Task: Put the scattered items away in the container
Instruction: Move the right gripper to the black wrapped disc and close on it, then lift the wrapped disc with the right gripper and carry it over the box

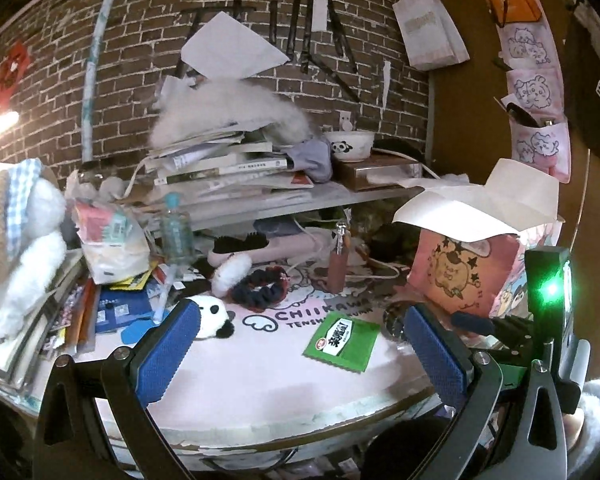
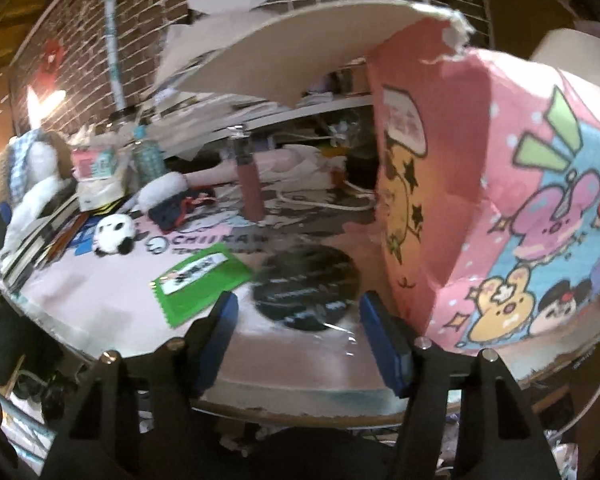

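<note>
Right claw [image 2: 294,322]: jaws apart, nothing gripped; a black disc in clear wrap [image 2: 306,290] lies on the table [image 2: 100,312] just ahead, between the blue pads.
Pink box [image 2: 480,200]: immediately right, flap raised.
Left claw [image 1: 300,344]: wide, empty; green packet [image 1: 342,342] ahead.

Black disc [image 2: 306,290] between open gripper [image 2: 296,316] fingers

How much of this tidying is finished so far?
Nothing looks put away yet. The right gripper is open around a black disc, not gripping it. The left gripper is open and empty. The green packet, panda toy and scrunchie lie outside the pink box.
</note>
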`<state>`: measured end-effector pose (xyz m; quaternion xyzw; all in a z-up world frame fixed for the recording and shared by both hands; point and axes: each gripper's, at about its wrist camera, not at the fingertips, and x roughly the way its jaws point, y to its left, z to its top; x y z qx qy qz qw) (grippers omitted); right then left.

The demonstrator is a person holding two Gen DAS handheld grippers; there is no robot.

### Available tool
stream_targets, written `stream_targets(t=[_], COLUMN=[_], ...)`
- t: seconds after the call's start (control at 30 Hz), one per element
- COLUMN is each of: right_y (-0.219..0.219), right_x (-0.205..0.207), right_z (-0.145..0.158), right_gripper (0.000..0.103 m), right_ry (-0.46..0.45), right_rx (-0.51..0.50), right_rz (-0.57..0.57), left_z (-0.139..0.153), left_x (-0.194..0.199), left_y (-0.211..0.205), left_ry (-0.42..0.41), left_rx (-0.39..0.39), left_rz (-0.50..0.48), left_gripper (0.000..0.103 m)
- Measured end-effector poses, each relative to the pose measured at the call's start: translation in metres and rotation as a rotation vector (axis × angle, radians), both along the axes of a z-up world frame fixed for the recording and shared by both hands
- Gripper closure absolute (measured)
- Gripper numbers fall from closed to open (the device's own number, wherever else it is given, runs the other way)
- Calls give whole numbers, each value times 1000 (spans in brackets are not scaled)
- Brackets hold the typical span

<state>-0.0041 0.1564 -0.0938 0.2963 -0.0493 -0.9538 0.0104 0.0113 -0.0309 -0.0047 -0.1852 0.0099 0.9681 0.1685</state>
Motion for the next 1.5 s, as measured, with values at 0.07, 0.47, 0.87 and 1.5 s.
stream_targets(t=[0.07,0.47,0.87,1.5], right_y=[1,-18,-18,-10], right_x=[-4,-26,-23,-1], right_z=[-2,-8,-14,-12], right_gripper=[34,17,29,68], right_ry=[-14,-11,11,3], right_rx=[10,31,33,-112], right_rz=[3,-53,-63,14], left_z=[-1,-4,-6,-5], left_x=[-1,-1,-4,-4], left_y=[0,-5,-7,-1], left_ry=[-3,-11,-17,-21], left_rx=[8,25,31,39], left_rz=[-6,-5,0,-18], left_gripper=[1,1,1,1])
